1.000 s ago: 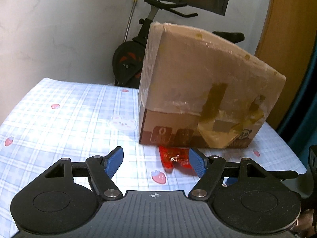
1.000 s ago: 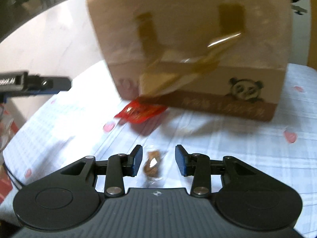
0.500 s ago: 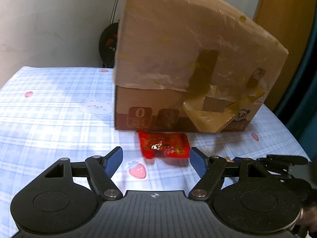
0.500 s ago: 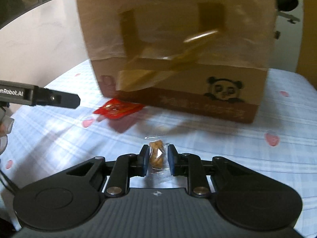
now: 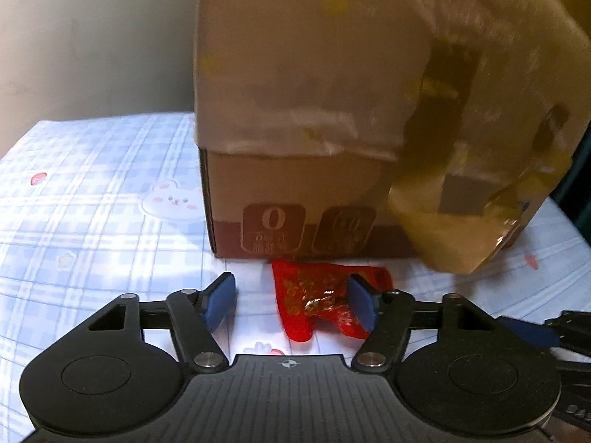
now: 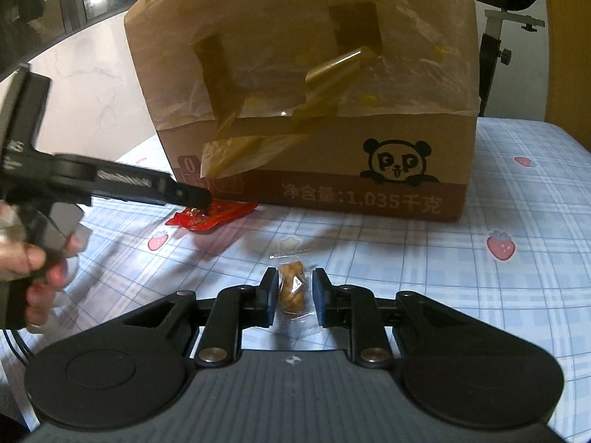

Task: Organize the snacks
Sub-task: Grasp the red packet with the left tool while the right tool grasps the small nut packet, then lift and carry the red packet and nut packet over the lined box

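A red snack packet (image 5: 314,284) lies on the checked tablecloth against the foot of a tall cardboard box (image 5: 295,110). My left gripper (image 5: 291,295) straddles it with its jaws closing. The right pad is at the packet's edge and the left pad stands clear of it. In the right wrist view the same red packet (image 6: 218,214) lies under the left gripper's fingertips (image 6: 195,197). My right gripper (image 6: 294,289) is shut on a small clear-wrapped brown snack (image 6: 291,284), low over the cloth in front of the box (image 6: 314,92).
The blue checked tablecloth (image 6: 517,258) with strawberry prints covers the table. Loose brown tape (image 5: 443,229) hangs off the box front. A person's hand (image 6: 33,265) holds the left gripper's handle. An exercise bike (image 6: 509,0) stands behind the box.
The left gripper moved forward and down until the red packet came between its jaws, which narrowed. The right gripper's jaws closed on the brown snack.
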Demonstrator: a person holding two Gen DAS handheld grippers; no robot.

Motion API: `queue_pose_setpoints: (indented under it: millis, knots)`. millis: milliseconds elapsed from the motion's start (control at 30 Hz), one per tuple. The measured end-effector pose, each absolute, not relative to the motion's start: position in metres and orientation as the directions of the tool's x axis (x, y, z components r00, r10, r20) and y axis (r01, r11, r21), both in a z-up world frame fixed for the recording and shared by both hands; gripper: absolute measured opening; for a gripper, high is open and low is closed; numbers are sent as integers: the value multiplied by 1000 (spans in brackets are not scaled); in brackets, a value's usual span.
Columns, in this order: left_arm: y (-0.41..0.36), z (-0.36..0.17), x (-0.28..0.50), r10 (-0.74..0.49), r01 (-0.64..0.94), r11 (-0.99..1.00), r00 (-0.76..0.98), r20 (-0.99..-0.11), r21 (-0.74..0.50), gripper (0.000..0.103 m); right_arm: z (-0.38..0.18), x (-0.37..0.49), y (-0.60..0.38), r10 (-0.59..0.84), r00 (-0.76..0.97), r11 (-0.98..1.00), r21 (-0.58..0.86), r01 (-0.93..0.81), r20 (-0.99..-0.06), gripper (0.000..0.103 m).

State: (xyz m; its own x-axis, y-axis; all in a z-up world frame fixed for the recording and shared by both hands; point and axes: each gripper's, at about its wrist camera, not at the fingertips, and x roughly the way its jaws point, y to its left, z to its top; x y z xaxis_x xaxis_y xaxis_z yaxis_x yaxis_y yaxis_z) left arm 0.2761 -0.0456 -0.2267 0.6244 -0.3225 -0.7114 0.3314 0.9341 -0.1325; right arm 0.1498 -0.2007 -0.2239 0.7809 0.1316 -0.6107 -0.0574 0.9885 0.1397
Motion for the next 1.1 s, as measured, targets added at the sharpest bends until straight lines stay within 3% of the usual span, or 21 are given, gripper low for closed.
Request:
queue_pose_setpoints:
  millis: [200, 333, 433, 1100]
  knots:
    - [-57, -230, 269, -299, 356, 932, 649, -700, -69, 65, -224, 149, -202, 138, 782, 987, 153, -55, -608, 22]
    - [-59, -229, 258, -308, 387, 921, 656, -689, -44, 41, -224, 149, -201, 138, 783, 986, 158, -52, -607, 22]
    - [-58, -227, 246, -344, 419, 906, 648, -679, -59, 31, -224, 150, -201, 138, 783, 986, 160, -50, -606, 22]
    - [-16, -210, 198, -385, 374, 914, 673, -632, -158, 26, -225, 150, -199, 132, 785, 987, 157, -46, -605, 22]
